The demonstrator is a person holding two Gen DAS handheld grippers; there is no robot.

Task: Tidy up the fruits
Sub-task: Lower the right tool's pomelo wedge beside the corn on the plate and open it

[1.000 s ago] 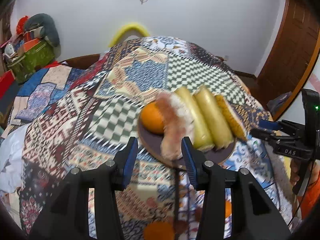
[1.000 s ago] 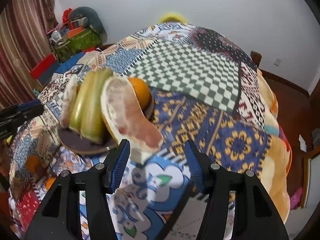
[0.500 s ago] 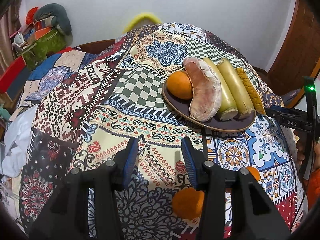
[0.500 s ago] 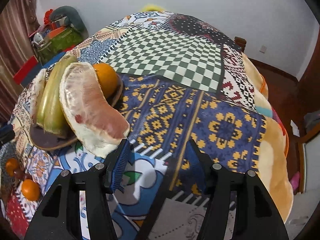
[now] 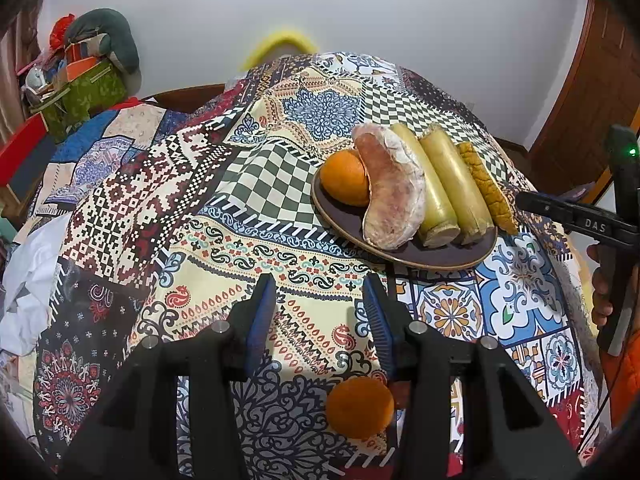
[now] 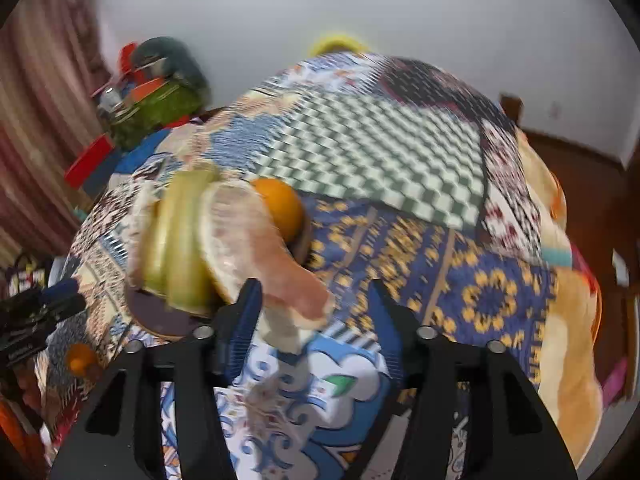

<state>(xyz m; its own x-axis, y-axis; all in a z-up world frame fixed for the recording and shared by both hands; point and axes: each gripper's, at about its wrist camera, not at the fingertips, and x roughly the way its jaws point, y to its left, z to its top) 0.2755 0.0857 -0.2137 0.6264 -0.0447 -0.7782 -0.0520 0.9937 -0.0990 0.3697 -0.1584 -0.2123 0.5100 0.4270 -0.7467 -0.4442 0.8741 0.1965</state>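
A dark brown plate (image 5: 440,266) on the patchwork cloth carries an orange (image 5: 346,178), a pink pomelo segment (image 5: 394,196), two pale green cane pieces (image 5: 448,192) and a bumpy yellow piece (image 5: 486,188). My left gripper (image 5: 319,284) stands open over bare cloth short of the plate. A loose orange (image 5: 360,408) lies below its fingers. The right gripper (image 5: 528,204) shows at the plate's right side. In the blurred right wrist view my right gripper (image 6: 314,312) is open. The pomelo segment (image 6: 248,248) has its tip by the left finger, untouched, beside the plate (image 6: 160,316).
A small orange (image 6: 78,360) lies on the cloth beside the left gripper (image 6: 60,300). A green box (image 5: 86,96) of clutter stands back left, white fabric (image 5: 28,280) hangs at the left edge, and a wooden door (image 5: 592,92) is right. A hand (image 5: 600,292) holds the right tool.
The left gripper has drawn back from the plate, which was between its fingertips a second ago; a loose orange now shows below. The right view has swung and blurred, with the plate nearer its fingers.
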